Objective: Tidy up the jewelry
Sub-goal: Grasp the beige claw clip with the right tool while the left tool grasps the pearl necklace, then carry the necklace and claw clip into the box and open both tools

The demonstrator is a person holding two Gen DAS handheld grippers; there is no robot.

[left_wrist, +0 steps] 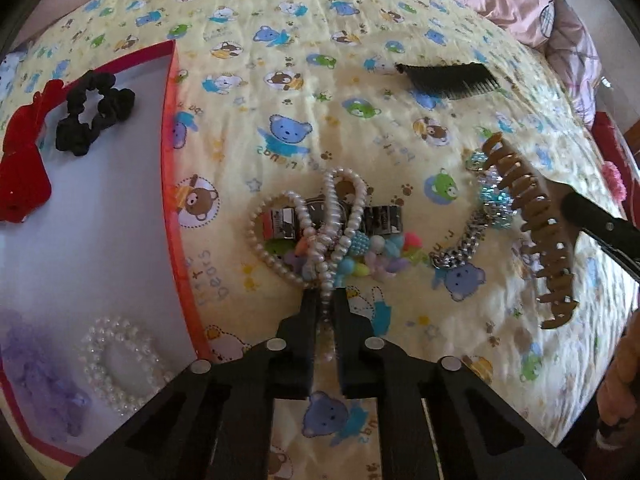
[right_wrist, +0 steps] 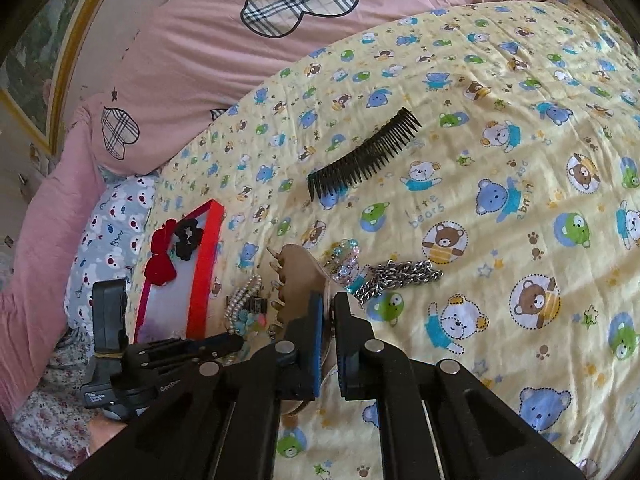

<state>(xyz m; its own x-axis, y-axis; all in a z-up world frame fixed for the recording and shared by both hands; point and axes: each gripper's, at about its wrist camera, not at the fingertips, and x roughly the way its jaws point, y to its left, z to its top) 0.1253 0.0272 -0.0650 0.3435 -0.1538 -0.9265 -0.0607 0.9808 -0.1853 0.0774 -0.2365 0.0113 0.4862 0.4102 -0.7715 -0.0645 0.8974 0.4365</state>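
Left gripper (left_wrist: 325,300): jaws pinching a strand of the pearl necklace (left_wrist: 320,216), close to the near end of the tangle on the bed.
Right gripper (right_wrist: 327,312): jaws pressed on the spine of the tan claw hair clip (right_wrist: 298,276), which appears lifted off the quilt (left_wrist: 280,80), teeth pointing left in the right wrist view.
Tangle: the pearl loops lie over a metal-band wristwatch (left_wrist: 332,216) and a pastel bead bracelet (left_wrist: 372,256); they touch and overlap.
Just beside: a silver chain (left_wrist: 460,248) and a blue sparkly bracelet (left_wrist: 494,196), between the tangle and the clip.
Tray: the red-rimmed tray (left_wrist: 174,160) sits to the left, holding a pearl bracelet (left_wrist: 120,364), a purple scrunchie (left_wrist: 44,376), a black scrunchie (left_wrist: 92,116) and a red bow (left_wrist: 24,168).
Far: a black comb (left_wrist: 452,78) lies well apart, with pink bedding (right_wrist: 200,60) beyond.
Step in hand: likely lifting the necklace free to carry it to the tray.
How to do it well: raise slowly and straight up so the loops slide off the watch rather than dragging it; a snagged bead bracelet could come along.
Clip: keep it clear of the rising pearls, since its teeth could catch a loop.
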